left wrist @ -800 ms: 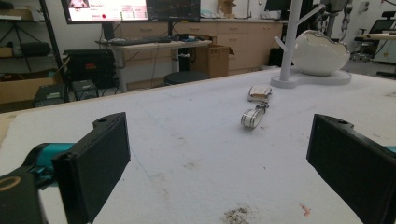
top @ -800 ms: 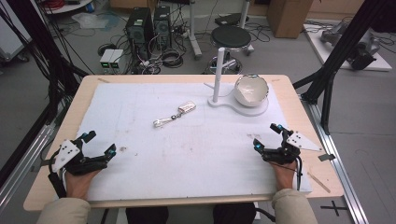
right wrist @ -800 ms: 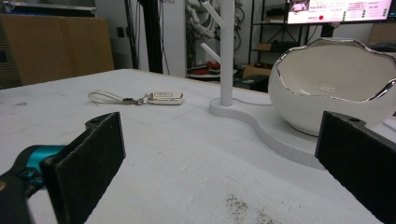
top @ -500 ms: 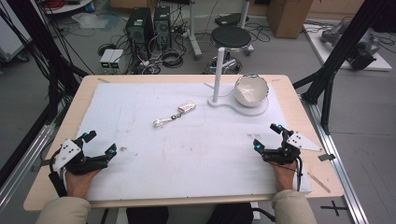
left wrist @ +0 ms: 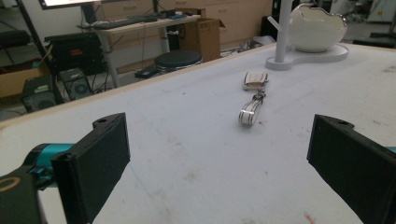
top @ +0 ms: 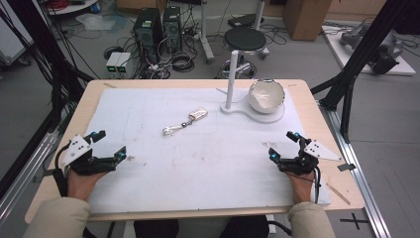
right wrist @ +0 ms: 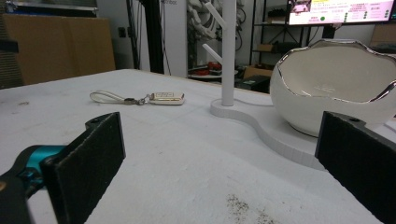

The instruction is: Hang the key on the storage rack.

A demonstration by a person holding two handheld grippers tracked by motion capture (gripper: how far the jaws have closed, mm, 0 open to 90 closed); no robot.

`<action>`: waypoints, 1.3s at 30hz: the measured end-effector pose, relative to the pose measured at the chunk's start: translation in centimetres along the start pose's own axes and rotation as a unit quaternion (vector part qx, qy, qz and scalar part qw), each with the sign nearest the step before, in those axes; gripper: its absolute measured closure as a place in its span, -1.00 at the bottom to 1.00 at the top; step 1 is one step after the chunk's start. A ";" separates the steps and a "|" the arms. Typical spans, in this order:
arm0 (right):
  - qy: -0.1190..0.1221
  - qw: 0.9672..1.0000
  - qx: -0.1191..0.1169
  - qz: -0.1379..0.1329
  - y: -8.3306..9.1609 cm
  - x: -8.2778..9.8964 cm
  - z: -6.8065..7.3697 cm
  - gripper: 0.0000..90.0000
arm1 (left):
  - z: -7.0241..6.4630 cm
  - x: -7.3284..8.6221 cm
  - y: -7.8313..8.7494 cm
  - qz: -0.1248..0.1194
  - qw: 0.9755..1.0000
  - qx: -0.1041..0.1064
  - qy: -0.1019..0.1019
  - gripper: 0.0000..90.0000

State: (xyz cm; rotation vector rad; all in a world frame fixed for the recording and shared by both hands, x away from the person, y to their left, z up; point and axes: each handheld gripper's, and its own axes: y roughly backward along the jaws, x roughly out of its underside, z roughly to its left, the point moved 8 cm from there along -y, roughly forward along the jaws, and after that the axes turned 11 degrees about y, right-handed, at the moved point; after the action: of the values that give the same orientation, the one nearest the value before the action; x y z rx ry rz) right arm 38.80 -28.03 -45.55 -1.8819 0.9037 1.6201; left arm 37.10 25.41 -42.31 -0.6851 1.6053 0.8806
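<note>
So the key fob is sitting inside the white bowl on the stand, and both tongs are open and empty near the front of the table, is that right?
Not quite. The key fob is not inside the white bowl; it lies flat on the table mat, apart from the stand, as the high view shows. The rest holds: the left tongs and right tongs are both open and empty near the front of the table.

Black stool [top: 245,38] behind table (computer towers [top: 157,26] beside).

Beige sleeves [top: 59,218]; black grippers with teal joints, grey triangular plates, flat black jaws.
</note>
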 end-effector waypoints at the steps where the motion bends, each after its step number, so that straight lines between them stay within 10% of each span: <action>1: 0.000 1.000 -0.001 0.000 0.0 0.0 0.0 -0.98 | -0.1 -0.6 -0.4 0.008 1.000 0.006 -0.004 -0.86; 12: 0.000 1.000 0.001 0.000 0.0 0.0 0.0 -0.99 | -0.5 -5.2 -5.3 0.112 0.992 0.055 -0.020 -0.86; 16: -0.005 1.000 -0.001 0.002 0.0 0.0 0.1 -0.99 | -1.1 -6.4 -7.5 0.167 0.982 0.069 -0.056 -0.86; 20: -0.003 1.000 0.000 0.004 0.0 0.0 0.1 -0.98 | -1.6 -7.3 -8.7 0.184 0.977 0.083 -0.063 -0.86; 25: -0.003 1.000 -0.001 0.004 0.0 0.0 0.1 -0.99 | -2.0 -7.8 -10.9 0.233 0.964 0.108 -0.066 -0.86; 30: -0.005 1.000 -0.001 0.002 0.0 0.0 0.1 -0.98 | -2.0 -7.4 -12.5 0.259 0.957 0.111 -0.065 -0.86; 39: -0.004 1.000 -0.001 0.003 0.0 0.0 0.1 -0.98 | -2.3 -6.3 -15.2 0.331 0.933 0.112 -0.089 -0.86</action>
State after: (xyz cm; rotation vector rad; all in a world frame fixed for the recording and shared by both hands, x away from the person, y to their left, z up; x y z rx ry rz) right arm 38.71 -27.95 -45.60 -1.8740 0.9052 1.6329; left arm 49.47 14.99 -38.75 0.1206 1.7554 1.1727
